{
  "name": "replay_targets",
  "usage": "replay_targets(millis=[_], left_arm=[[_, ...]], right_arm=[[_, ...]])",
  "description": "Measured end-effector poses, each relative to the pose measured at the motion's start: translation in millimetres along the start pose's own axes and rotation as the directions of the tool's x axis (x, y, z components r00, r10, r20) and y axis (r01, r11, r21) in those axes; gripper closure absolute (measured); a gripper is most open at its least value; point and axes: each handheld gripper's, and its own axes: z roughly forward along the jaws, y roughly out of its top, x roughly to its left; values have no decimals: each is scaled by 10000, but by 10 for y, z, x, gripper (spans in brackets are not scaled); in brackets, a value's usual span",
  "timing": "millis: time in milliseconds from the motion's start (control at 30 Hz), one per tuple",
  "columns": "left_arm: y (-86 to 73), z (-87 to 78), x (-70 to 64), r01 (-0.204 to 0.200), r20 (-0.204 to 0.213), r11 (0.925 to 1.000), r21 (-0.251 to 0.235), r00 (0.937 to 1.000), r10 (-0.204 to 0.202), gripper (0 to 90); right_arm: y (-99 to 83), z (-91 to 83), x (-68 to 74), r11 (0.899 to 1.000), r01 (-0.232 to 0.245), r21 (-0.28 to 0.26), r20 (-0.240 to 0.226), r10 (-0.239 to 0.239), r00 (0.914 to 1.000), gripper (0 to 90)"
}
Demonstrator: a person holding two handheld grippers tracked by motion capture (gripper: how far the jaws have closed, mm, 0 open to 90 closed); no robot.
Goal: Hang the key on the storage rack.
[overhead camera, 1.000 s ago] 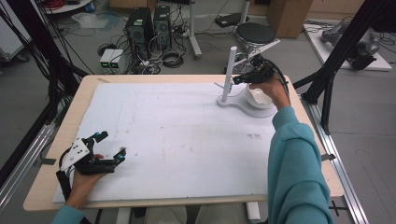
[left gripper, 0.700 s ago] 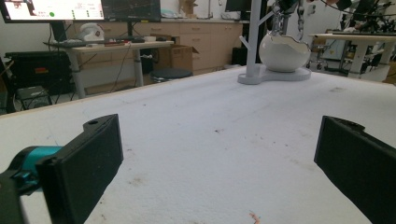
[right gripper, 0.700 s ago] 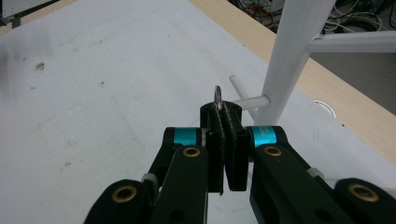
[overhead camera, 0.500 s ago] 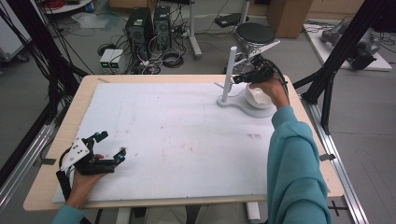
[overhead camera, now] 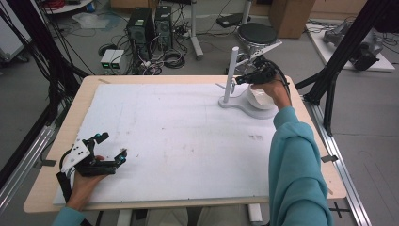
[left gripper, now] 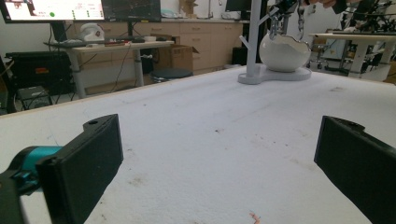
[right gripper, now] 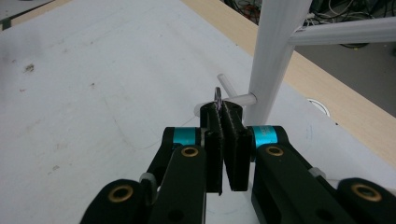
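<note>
A white peg stand [overhead camera: 230,70] rises from a round base at the table's far right, with a white bowl [overhead camera: 261,96] on that base. My right gripper [overhead camera: 240,80] is up beside the post, shut on a thin metal chain [left gripper: 300,18] that dangles over the bowl [left gripper: 285,51]. In the right gripper view the jaws [right gripper: 223,109] pinch a small metal link [right gripper: 217,95] just short of a low peg [right gripper: 243,99] on the post [right gripper: 275,56]. My left gripper [overhead camera: 113,147] rests open on the near left of the table, holding nothing [left gripper: 217,158].
A white mat [overhead camera: 188,136] covers most of the wooden table [overhead camera: 80,103]. Black frame struts [overhead camera: 329,75] stand off the right edge. Computer towers, cables and a stool [overhead camera: 256,33] sit on the floor beyond the far edge.
</note>
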Motion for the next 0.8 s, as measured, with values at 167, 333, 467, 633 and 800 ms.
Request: replay_targets(millis=[167,333,467,633,800], left_arm=[[0,0,0,7,3,10000,-5,10000,-7,17],[-1,1,1,27,7,10000,-25,10000,-27,17],[-1,0,5,25,-14,10000,-28,10000,-25,17],[0,1,3,37,-67,10000,-28,10000,-38,17],[1,2,7,80,-133,10000,6,9999,-80,17]], right_arm=[[4,-11,2,9998,-55,-167,156,58,9999,832],[5,-27,20,9997,-90,-209,290,96,9995,792],[4,-77,57,9991,13,-413,426,5,9991,727],[-42,-169,196,9989,26,-473,864,15,9963,369],[-48,-311,428,9936,699,-891,1674,-542,9844,76]])
